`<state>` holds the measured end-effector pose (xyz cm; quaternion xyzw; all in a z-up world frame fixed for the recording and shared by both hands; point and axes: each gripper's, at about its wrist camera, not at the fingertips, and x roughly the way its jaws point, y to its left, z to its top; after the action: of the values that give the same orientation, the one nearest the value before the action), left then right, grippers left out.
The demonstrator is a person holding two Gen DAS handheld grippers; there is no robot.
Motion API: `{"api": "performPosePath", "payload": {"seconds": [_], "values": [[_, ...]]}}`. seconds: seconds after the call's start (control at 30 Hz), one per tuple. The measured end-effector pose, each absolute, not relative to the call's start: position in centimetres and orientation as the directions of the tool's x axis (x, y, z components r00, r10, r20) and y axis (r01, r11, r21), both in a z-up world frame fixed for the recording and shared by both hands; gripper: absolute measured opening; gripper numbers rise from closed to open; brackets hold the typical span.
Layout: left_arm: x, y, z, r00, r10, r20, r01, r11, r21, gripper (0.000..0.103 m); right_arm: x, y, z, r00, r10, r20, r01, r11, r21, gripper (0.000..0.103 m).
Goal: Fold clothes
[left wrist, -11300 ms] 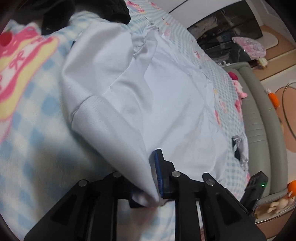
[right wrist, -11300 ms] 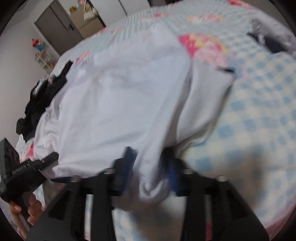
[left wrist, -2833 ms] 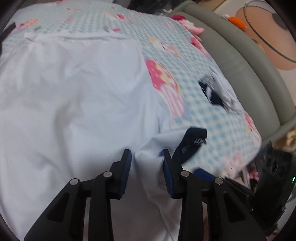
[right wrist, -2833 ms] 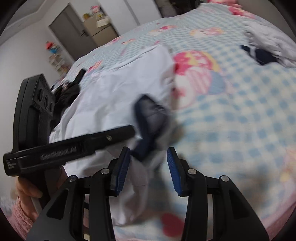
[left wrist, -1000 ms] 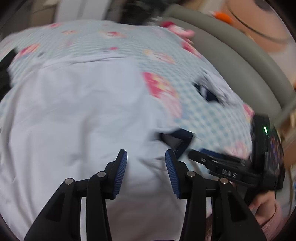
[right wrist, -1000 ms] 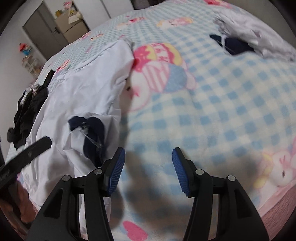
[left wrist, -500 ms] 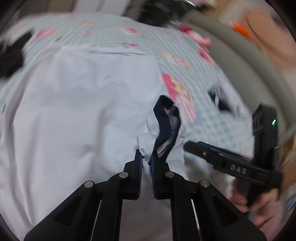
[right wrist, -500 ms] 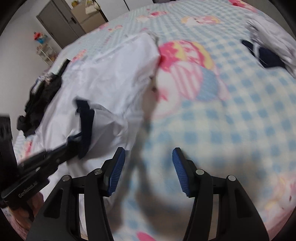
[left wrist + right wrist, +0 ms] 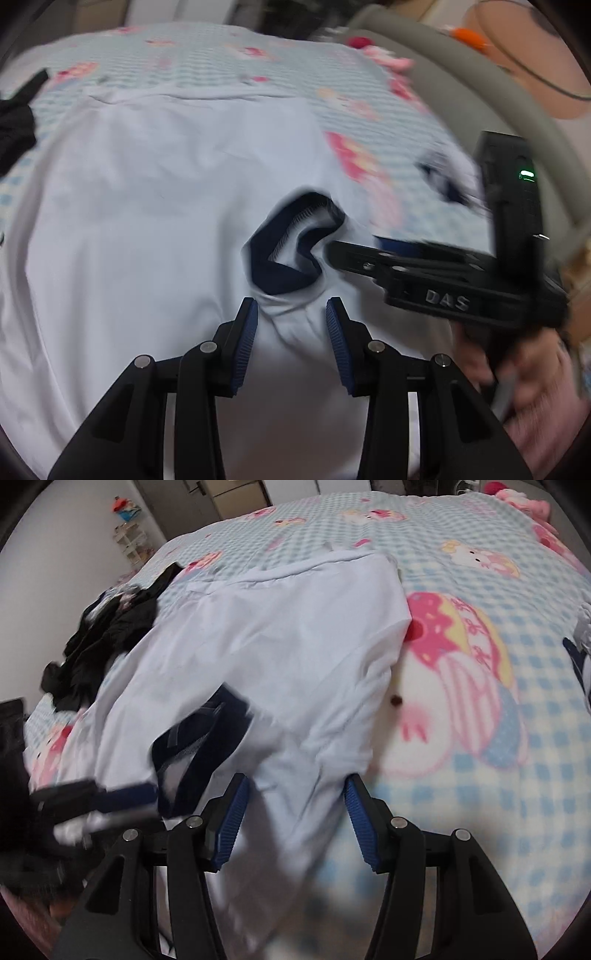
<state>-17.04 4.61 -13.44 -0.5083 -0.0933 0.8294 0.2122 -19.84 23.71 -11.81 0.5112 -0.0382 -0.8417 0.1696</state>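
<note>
Across the checked bedspread [image 9: 461, 546] lies a pale white shirt [image 9: 147, 221], its navy collar [image 9: 284, 254] crumpled into a loop at 12 o'clock from the left gripper [image 9: 291, 317]. Half a second ago that gripper pinched the collar; now its jaws stand spread. The right gripper [image 9: 295, 794] is spread too, straddling the shirt's hem.

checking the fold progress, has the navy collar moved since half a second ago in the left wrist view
Yes. The navy collar was pinched upright in the left tool, now open; it now lies round and flatter on the white shirt, farther from the pink print.
</note>
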Motion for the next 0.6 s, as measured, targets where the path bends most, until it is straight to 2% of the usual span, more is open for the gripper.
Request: {"api": "performPosePath", "payload": {"seconds": [0.03,0.07,0.1,0.23,0.33,0.37,0.47,0.53,0.6], "values": [[-18.3,4.4,-14.3,-0.388,0.378,-0.840,-0.177,-0.925,-0.335,0.037,-20.6,23.8,-12.3,-0.427,-0.320,-0.846,0.220,-0.944,0.246,0.055],[-18.8,3.6,-14.6,-0.369,0.397,-0.840,-0.118,-0.917,-0.381,0.030,-21.2,23.8,-12.8,-0.428,-0.312,-0.848,0.191,-0.948,0.252,0.055],[-19.3,2.7,-15.0,-0.352,0.416,-0.838,-0.058,-0.904,-0.424,0.029,-21.4,23.8,-12.8,-0.421,-0.304,-0.855,0.167,-0.952,0.256,0.055],[-16.7,3.6,-12.8,-0.398,0.472,-0.787,-0.165,-0.880,-0.445,0.030,-18.2,25.1,-10.6,-0.466,-0.336,-0.819,0.170,-0.942,0.290,0.056],[-14.7,4.2,-11.2,-0.427,0.514,-0.744,-0.244,-0.857,-0.453,0.033,-14.3,25.1,-10.4,-0.424,-0.370,-0.827,0.221,-0.927,0.302,0.057],[-14.7,4.9,-11.6,-0.408,0.517,-0.753,-0.260,-0.856,-0.447,0.033,-13.2,24.6,-10.8,-0.387,-0.379,-0.840,0.260,-0.920,0.295,0.057],[-15.3,6.1,-14.9,-0.312,0.404,-0.860,-0.206,-0.912,-0.353,0.034,-10.7,23.4,-12.6,-0.318,-0.353,-0.880,0.321,-0.913,0.250,0.055],[-14.8,5.0,-15.0,-0.302,0.423,-0.854,-0.173,-0.905,-0.388,0.035,-9.6,23.9,-13.6,-0.302,-0.264,-0.916,0.311,-0.936,0.167,0.054],[-13.7,3.4,-14.0,-0.326,0.468,-0.822,-0.150,-0.884,-0.443,0.033,-9.3,24.8,-13.2,-0.296,-0.274,-0.915,0.286,-0.939,0.189,0.054]]}}
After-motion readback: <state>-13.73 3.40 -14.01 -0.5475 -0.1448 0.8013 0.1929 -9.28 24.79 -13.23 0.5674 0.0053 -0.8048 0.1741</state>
